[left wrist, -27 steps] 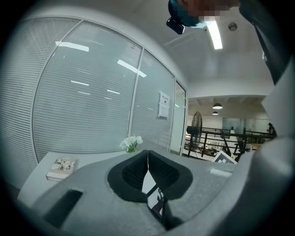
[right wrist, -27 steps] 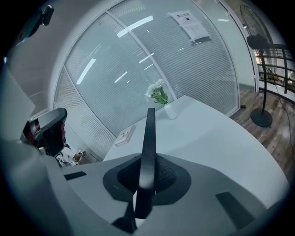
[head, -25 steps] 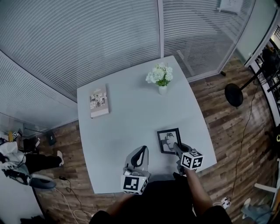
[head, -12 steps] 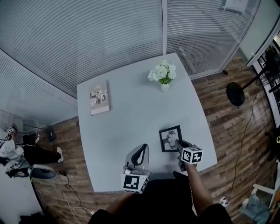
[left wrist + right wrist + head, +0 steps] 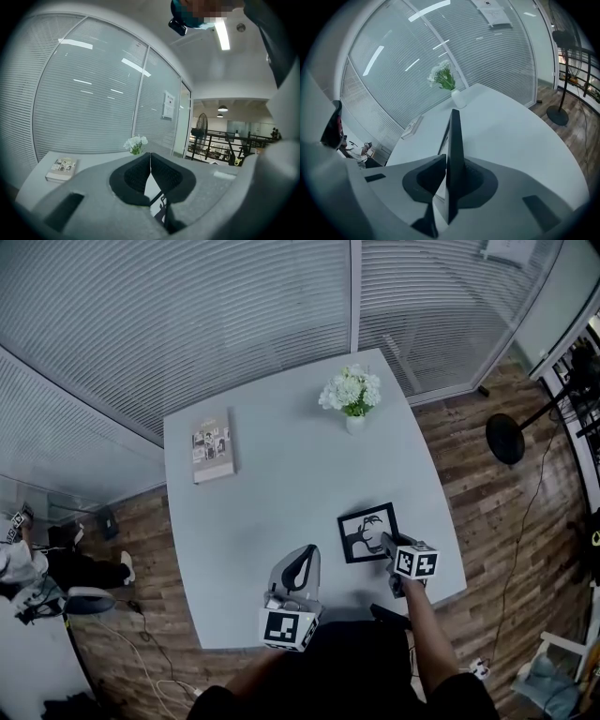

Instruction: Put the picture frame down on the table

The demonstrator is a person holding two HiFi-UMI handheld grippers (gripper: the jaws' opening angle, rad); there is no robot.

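The picture frame (image 5: 367,532) is sitting near the table's (image 5: 281,474) right edge, close to its near right corner, with its black-and-white print facing up. Whether it is resting flat on the top or hanging just above it cannot be told. The right gripper (image 5: 384,542) is reaching it from the near side and taking it by its near right corner. In the right gripper view the frame (image 5: 453,154) is standing edge-on between the 2 jaws; they have just been opening a little, yet one jaw's tip is pressing against the frame's face. The left gripper (image 5: 302,554) is hovering at the table's near edge, left of the frame and apart from it, its 2 jaws meeting at the tips with nothing between them. A book (image 5: 212,446) is lying near the far left corner. A white vase of flowers (image 5: 352,395) is standing near the far right corner.
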